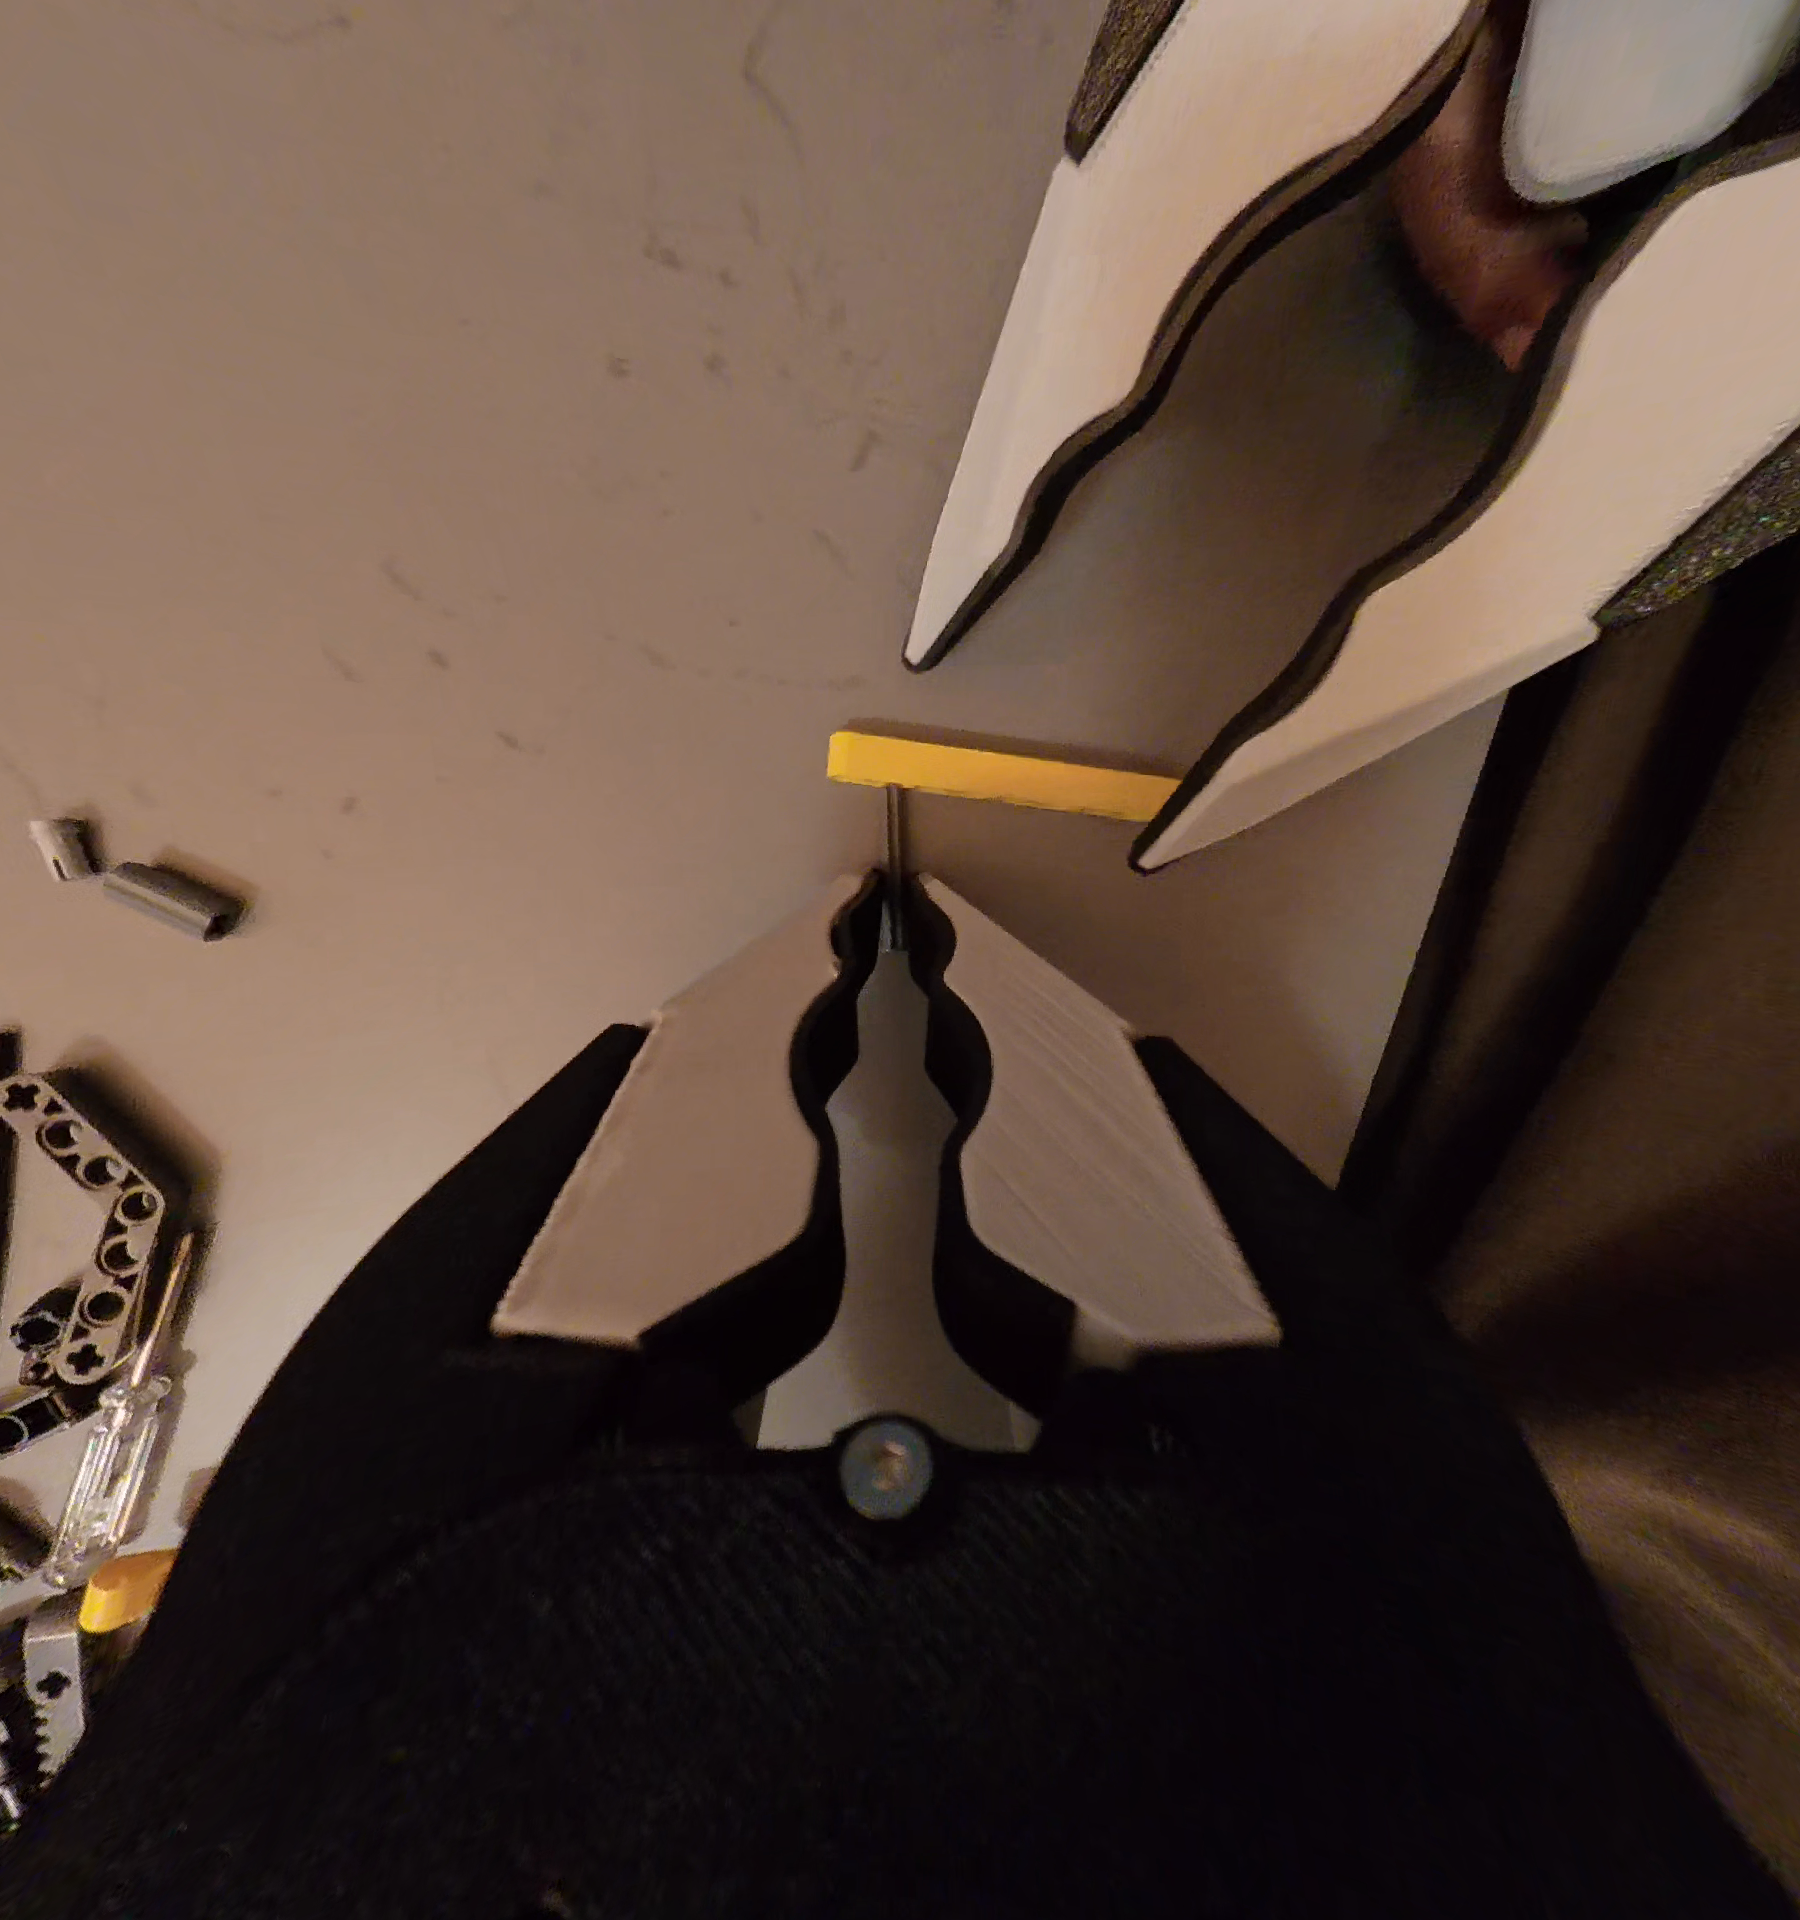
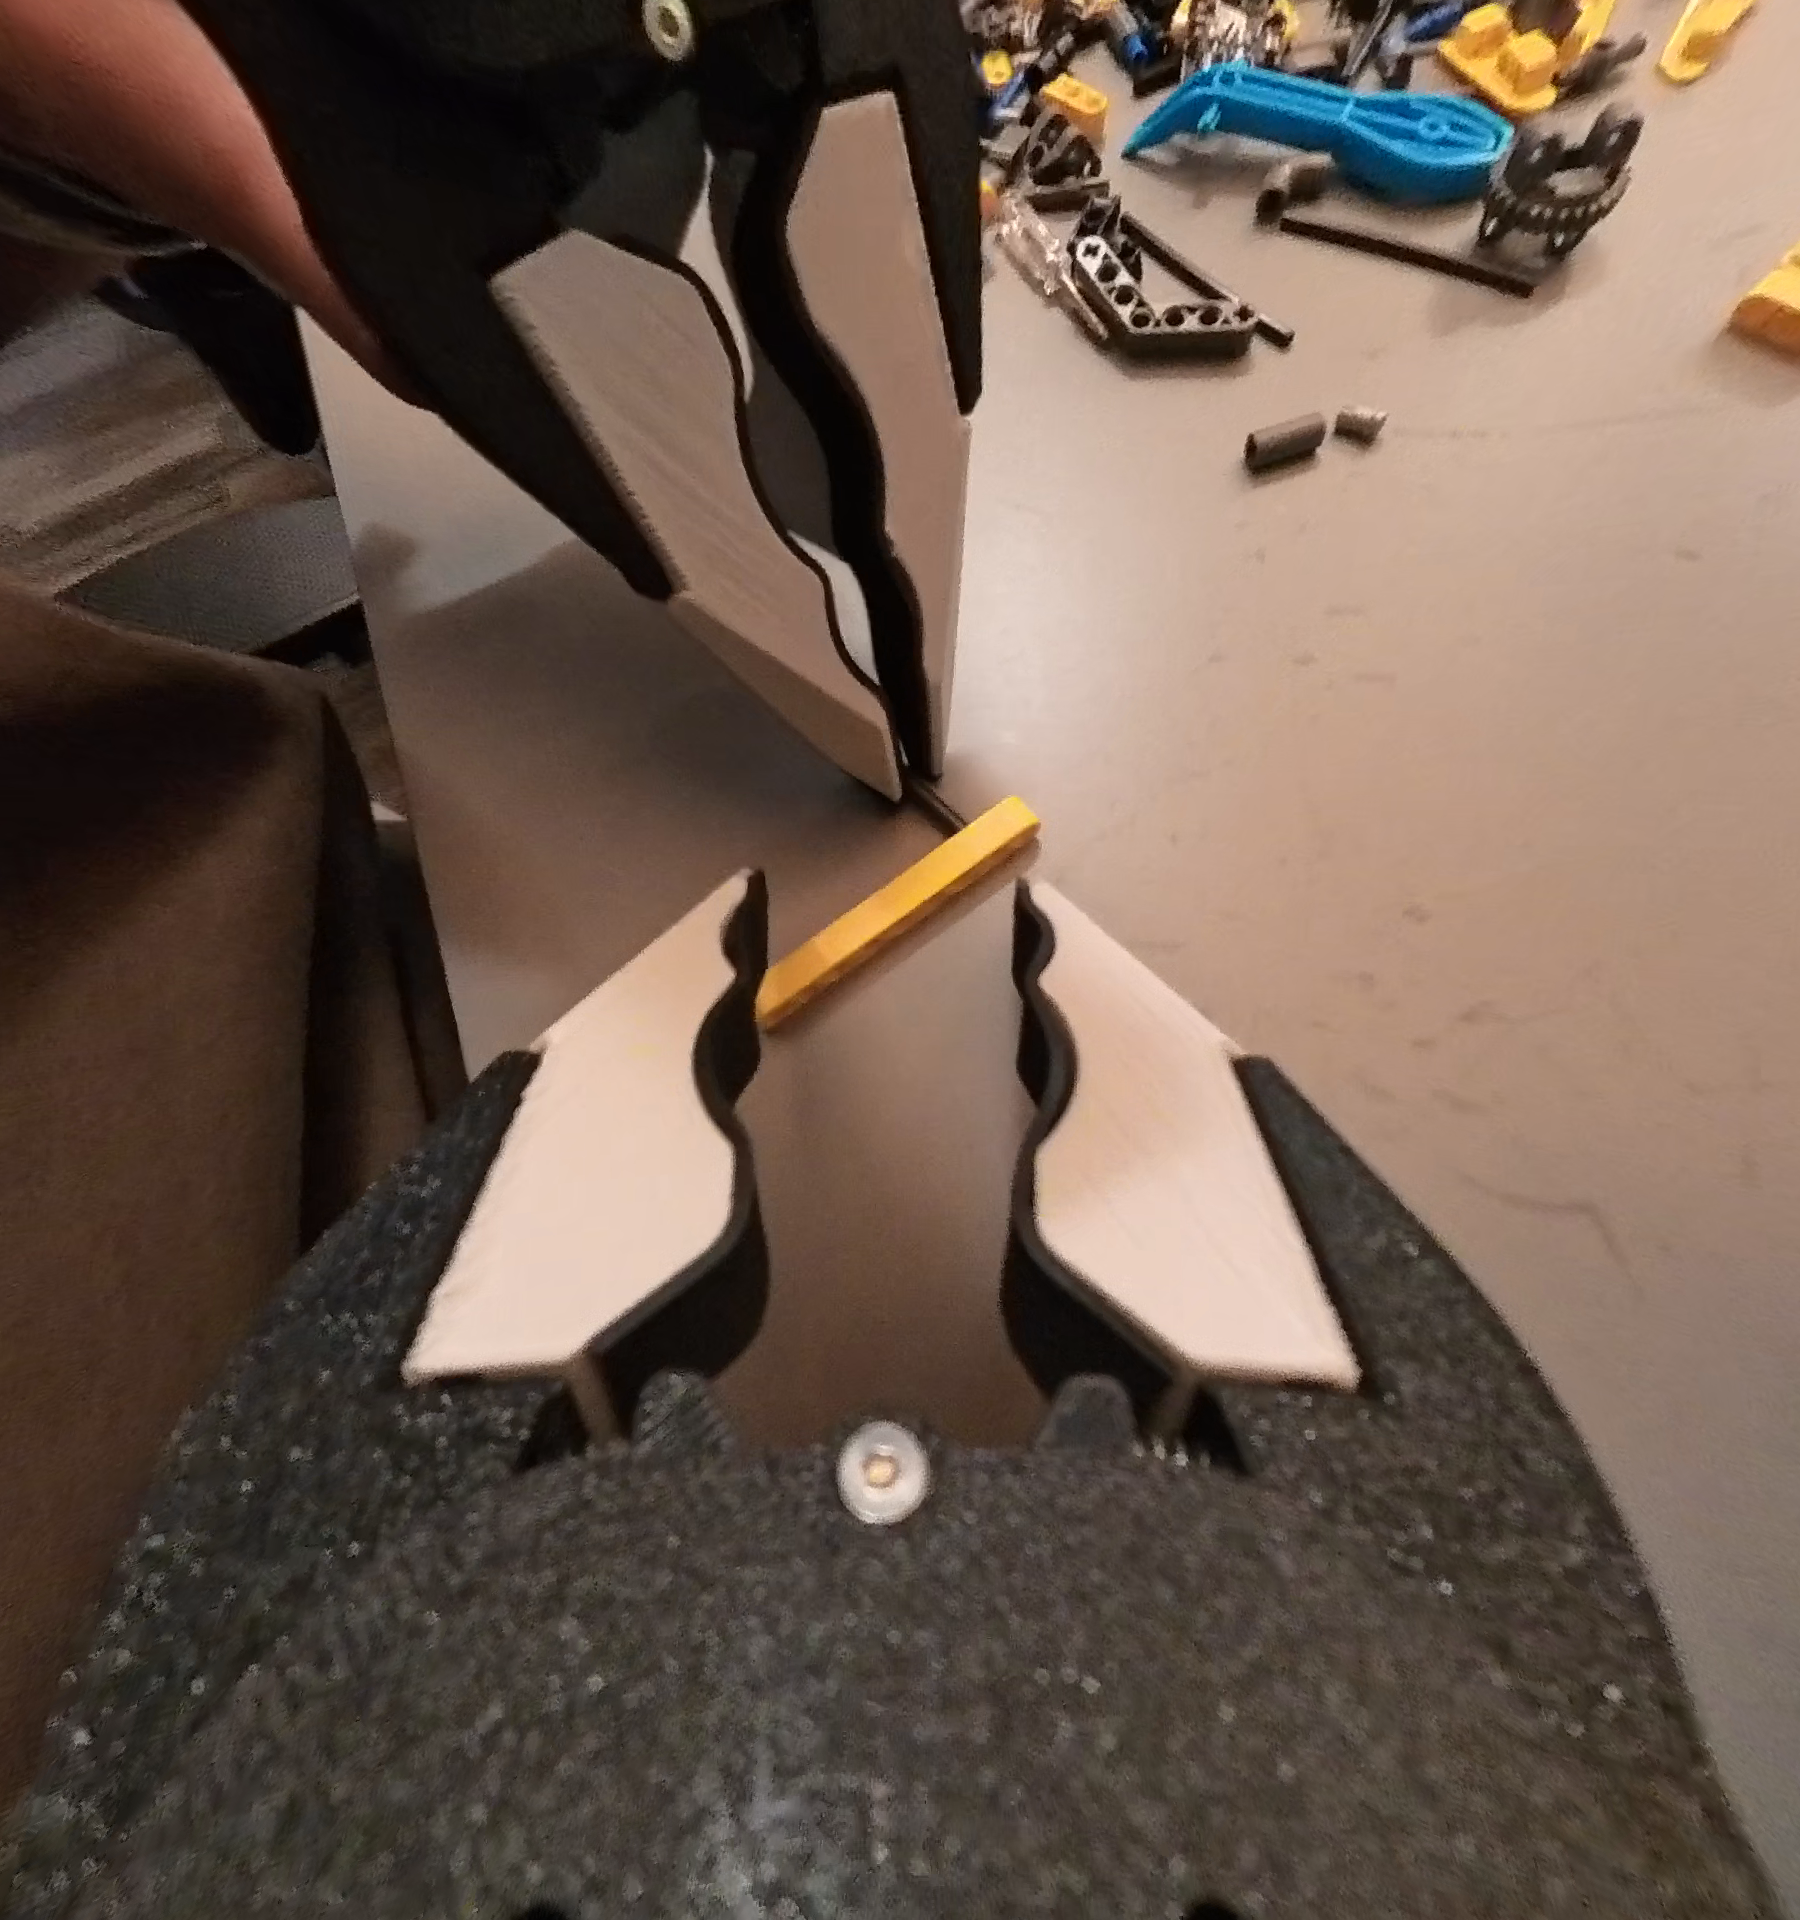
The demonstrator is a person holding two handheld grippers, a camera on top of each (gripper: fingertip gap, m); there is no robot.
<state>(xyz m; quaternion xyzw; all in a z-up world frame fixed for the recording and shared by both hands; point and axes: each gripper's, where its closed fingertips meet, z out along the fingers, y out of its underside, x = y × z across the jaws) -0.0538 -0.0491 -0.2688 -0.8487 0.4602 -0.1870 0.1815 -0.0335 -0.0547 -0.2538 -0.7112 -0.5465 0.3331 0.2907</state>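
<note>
My left gripper [image 1: 891, 878] is shut on a thin dark axle rod [image 1: 893, 831] whose far end sits in a flat yellow beam [image 1: 1000, 777]. The same gripper [image 2: 911, 784] shows in the right wrist view, tips down on the rod just above the yellow beam [image 2: 901, 909]. My right gripper [image 2: 891, 894] is open, with the near end of the beam between its fingers, close to the left finger. In the left wrist view the right gripper [image 1: 1031, 764] comes in from the upper right, its lower fingertip [image 1: 1171, 836] at the beam's right end.
A grey tabletop [image 2: 1395, 831] holds loose building parts: a grey connector sleeve [image 1: 174, 899], a black bent beam [image 2: 1145, 286], a blue plastic piece [image 2: 1322, 140], a black gear ring [image 2: 1556, 192], yellow pieces [image 2: 1509, 52]. A clear-handled screwdriver [image 1: 111, 1455] lies at left. Brown cloth [image 2: 96, 935] borders the table edge. The tips of both grippers are at nearly the same place. My left gripper's tips are some 15 cm from the clear-handled screwdriver [image 1: 111, 1455]. It turns up in the right wrist view [image 2: 1041, 241] as well.
</note>
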